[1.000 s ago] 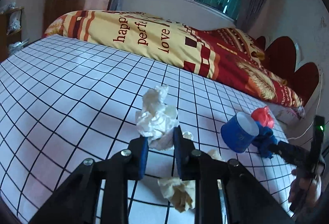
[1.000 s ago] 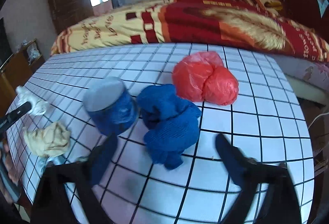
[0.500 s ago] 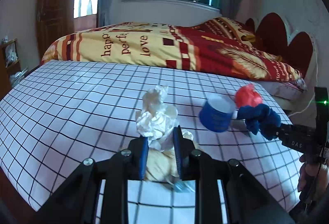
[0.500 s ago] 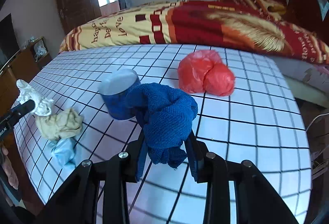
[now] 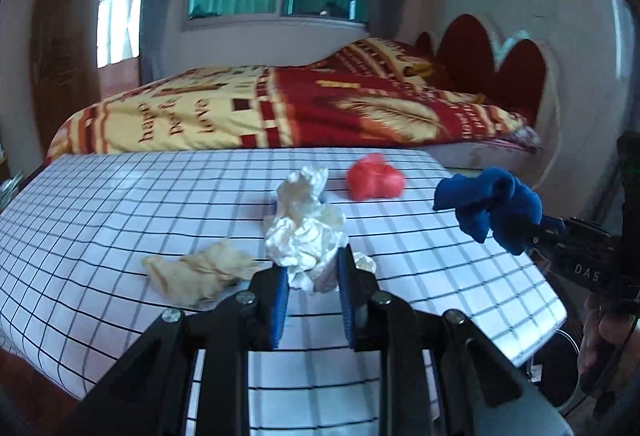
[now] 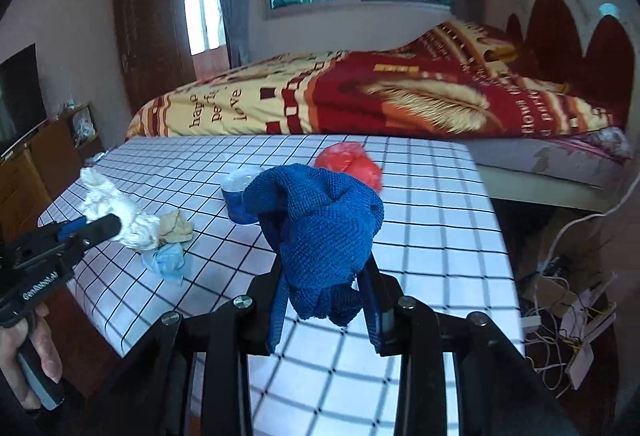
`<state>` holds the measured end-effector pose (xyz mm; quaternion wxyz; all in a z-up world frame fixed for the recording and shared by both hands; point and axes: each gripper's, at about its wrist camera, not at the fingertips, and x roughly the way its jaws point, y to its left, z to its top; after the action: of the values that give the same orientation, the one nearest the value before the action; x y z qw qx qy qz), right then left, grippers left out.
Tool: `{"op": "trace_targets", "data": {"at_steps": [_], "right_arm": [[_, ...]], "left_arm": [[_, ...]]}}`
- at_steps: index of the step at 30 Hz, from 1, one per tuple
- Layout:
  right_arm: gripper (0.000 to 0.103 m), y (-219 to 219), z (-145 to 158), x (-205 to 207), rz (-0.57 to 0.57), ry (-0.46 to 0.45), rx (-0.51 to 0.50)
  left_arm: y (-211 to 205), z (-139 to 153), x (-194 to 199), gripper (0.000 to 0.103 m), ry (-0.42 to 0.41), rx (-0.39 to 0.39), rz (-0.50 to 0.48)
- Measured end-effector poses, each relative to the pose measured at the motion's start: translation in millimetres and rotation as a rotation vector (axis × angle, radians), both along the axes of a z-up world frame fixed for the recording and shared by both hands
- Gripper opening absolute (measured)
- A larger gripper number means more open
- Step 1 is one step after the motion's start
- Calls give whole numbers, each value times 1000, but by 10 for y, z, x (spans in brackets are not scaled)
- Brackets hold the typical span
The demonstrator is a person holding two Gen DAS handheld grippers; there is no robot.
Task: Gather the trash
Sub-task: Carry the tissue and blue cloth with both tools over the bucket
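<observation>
Carry step, judged: both pieces are lifted clear of the white black-gridded tabletop (image 6: pixel 440 220). The left gripper (image 5: pixel 312 276) has its jaws narrowed onto a crumpled white paper wad (image 5: pixel 304 232). The right gripper (image 6: pixel 326 300) has its jaws, just drawn in, clamped on a bunched blue knitted cloth (image 6: pixel 320 236). No bin shows, so the next move calls for finding one and releasing there. Remaining on the table are four items: one red plastic bag (image 6: pixel 350 164) at 12 o'clock of the cloth, and at 9 to 10 o'clock one blue cup (image 6: pixel 236 202), one beige paper wad (image 6: pixel 176 226), one pale blue wad (image 6: pixel 166 262).
</observation>
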<state>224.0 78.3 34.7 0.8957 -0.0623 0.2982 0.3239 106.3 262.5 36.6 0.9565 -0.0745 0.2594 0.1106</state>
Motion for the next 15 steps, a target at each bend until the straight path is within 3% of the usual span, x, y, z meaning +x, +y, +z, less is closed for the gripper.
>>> {"op": "trace_targets", "data": {"at_steps": [15], "right_arm": [[35, -1352, 108, -537, -171, -20, 34]], "left_arm": [[-1099, 59, 104, 24, -6, 1, -226]]}}
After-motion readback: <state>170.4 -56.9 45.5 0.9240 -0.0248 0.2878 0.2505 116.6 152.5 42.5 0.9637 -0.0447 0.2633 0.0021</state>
